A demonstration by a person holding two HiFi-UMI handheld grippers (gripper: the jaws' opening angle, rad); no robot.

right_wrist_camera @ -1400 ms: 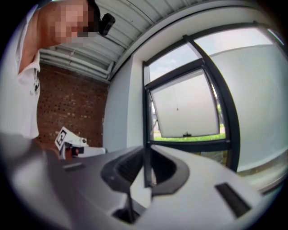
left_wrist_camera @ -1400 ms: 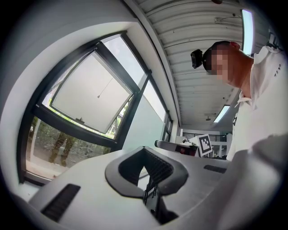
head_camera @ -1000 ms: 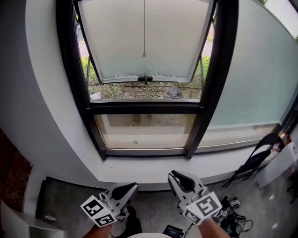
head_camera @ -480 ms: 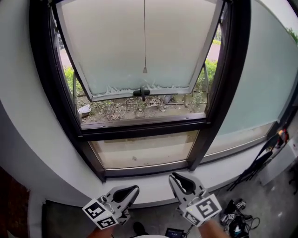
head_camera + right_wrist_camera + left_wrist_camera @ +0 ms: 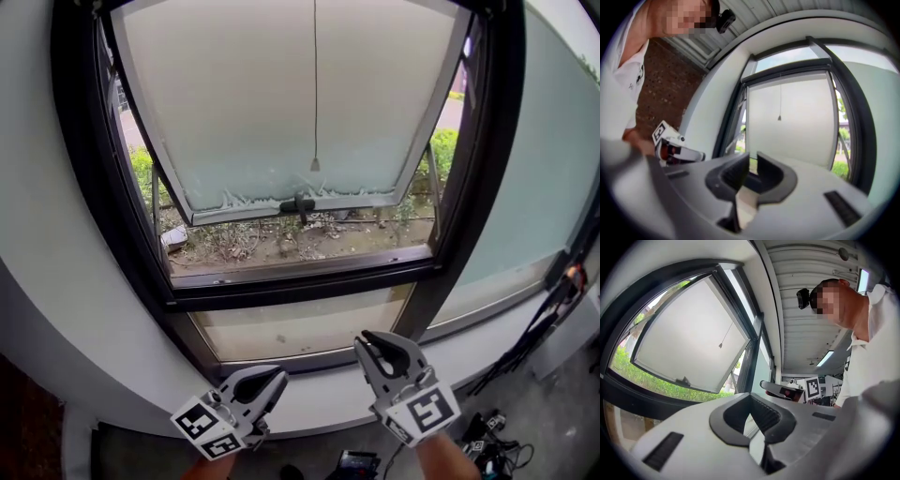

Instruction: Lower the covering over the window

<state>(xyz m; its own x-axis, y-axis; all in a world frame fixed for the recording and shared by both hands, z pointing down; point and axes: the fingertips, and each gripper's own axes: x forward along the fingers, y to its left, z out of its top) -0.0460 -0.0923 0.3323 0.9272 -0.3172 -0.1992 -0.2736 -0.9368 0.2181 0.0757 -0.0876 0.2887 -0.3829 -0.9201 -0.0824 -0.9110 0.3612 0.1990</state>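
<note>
— Window frame [image 5: 84, 187] dark, frosted sash [image 5: 262, 103] tilted outward. Pull cord [image 5: 315, 165]?
— Hangs in front of the sash, above both grippers and well apart from them. Left gripper [image 5: 274, 380]: jaws together, empty. Right gripper [image 5: 368, 339]: jaws a slit apart, empty.

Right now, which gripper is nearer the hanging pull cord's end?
Right, slightly. The right gripper sits below the cord end, a little to its right; the left gripper is lower, to its left.

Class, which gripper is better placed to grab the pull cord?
Probably right: the right gripper sits nearer the pull cord, jaws slightly apart; the left gripper is shut and lower.
</note>
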